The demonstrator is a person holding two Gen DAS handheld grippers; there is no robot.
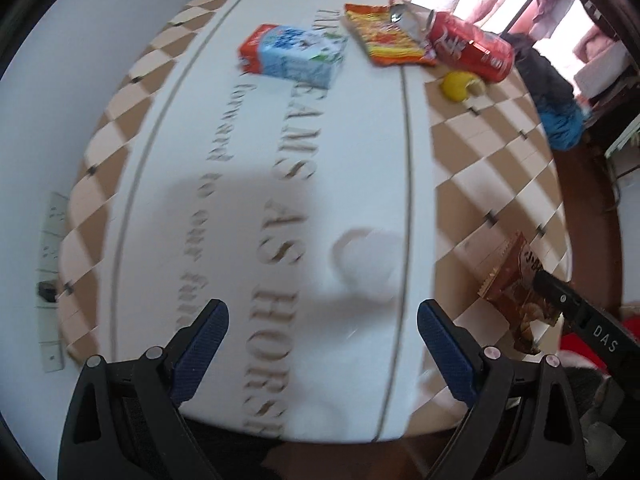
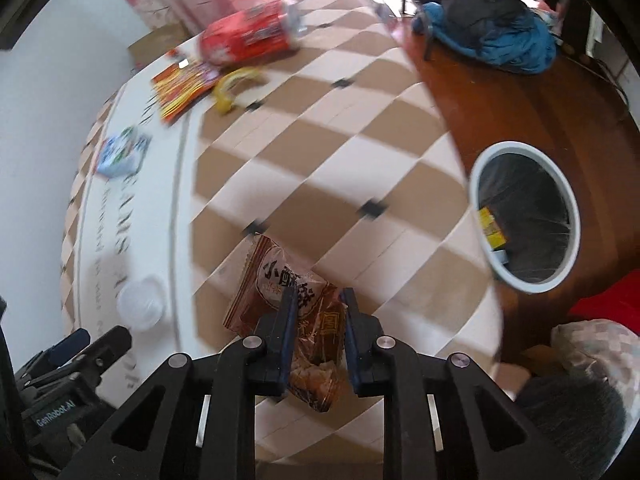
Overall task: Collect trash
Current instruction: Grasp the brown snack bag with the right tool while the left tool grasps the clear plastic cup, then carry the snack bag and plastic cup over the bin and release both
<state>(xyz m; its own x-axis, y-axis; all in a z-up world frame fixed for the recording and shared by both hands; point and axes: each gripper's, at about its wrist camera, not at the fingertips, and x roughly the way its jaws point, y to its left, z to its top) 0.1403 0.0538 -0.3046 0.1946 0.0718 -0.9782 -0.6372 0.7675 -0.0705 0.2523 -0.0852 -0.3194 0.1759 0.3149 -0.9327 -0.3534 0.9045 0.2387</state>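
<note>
Right gripper (image 2: 318, 344): jaws clamped on a brown snack wrapper (image 2: 292, 312), a crinkled, glossy foil-like packet with serrated ends, held over the near right edge of the surface (image 2: 320, 168). Left gripper (image 1: 322, 344): jaws apart and empty, above the near edge. Just ahead of it lies a small translucent plastic cup (image 1: 366, 264), round and thin-walled. The surface wears a smooth cloth, white and lettered down the middle, tan-and-cream checked at the sides. Beside the right edge, on the wooden floor, stands a white-rimmed round bin (image 2: 524, 216) with a dark liner, apparently the wrapper's destination. Toward the far edge: a boxy blue-and-white carton (image 1: 294, 54) on its side, a flat orange-yellow wrapper (image 1: 384, 36), a yellow peel-like scrap (image 1: 460, 86), and a red metal can (image 1: 470, 46) on its side.

Risks, as judged: the slick, limp packet may slip from the grip, or catch the bin's rim and fall to the floor; the can may roll if nudged.
</note>
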